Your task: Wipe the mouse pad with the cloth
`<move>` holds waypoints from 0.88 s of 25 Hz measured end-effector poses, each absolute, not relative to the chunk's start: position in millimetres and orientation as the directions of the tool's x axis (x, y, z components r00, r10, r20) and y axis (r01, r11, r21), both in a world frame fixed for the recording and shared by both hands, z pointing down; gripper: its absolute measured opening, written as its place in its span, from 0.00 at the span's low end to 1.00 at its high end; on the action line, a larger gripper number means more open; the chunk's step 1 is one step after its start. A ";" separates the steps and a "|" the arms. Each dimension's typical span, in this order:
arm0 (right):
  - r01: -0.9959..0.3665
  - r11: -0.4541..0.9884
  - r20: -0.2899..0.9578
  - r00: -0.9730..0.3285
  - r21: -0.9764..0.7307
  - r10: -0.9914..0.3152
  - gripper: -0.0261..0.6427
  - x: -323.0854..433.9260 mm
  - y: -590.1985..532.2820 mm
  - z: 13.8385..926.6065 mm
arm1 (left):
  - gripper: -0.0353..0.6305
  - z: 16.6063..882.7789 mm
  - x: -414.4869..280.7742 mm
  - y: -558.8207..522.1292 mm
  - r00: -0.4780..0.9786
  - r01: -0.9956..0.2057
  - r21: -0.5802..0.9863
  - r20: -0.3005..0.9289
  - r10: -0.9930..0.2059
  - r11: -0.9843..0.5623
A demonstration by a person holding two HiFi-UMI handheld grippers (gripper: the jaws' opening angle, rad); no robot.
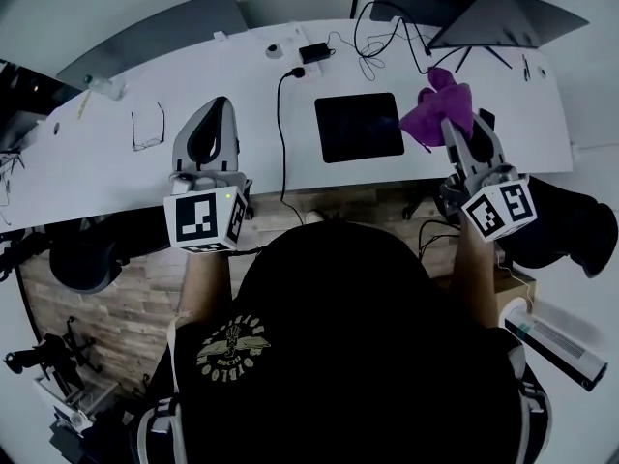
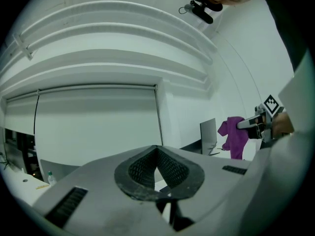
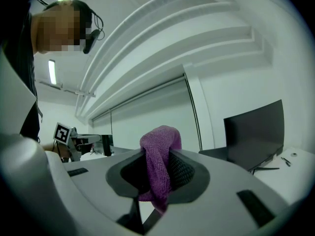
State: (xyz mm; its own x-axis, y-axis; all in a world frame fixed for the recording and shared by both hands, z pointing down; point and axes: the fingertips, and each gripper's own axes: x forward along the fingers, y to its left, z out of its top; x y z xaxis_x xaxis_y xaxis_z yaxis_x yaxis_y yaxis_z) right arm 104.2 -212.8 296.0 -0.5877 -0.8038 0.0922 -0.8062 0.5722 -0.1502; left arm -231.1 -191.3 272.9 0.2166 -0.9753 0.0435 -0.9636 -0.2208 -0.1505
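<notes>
Right gripper (image 1: 448, 126) clamps the purple cloth (image 1: 437, 104) mid-bunch, just right of the mouse pad (image 1: 359, 127). The cloth is judged soft and light. Left gripper (image 1: 219, 104) closed, empty.

In the head view the cloth (image 1: 440, 107) covers the right gripper's (image 1: 453, 126) jaw tips. One fold meets the mouse pad's (image 1: 359, 127) 3 o'clock edge, so whether they touch cannot be told. The small things (image 1: 276, 51) at 12 o'clock on the desk (image 1: 106, 153) are too small to name. A black shape (image 1: 571, 228) at 3 o'clock runs off the picture. In the right gripper view the cloth's lower end drops from sight between the jaws.
</notes>
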 end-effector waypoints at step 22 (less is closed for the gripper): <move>-0.702 0.682 0.206 -0.712 -0.205 -0.671 0.17 21.3 -222.0 340.2 | 0.06 319.6 -263.0 -193.6 0.170 -0.981 -0.071 0.104 -0.980 -0.178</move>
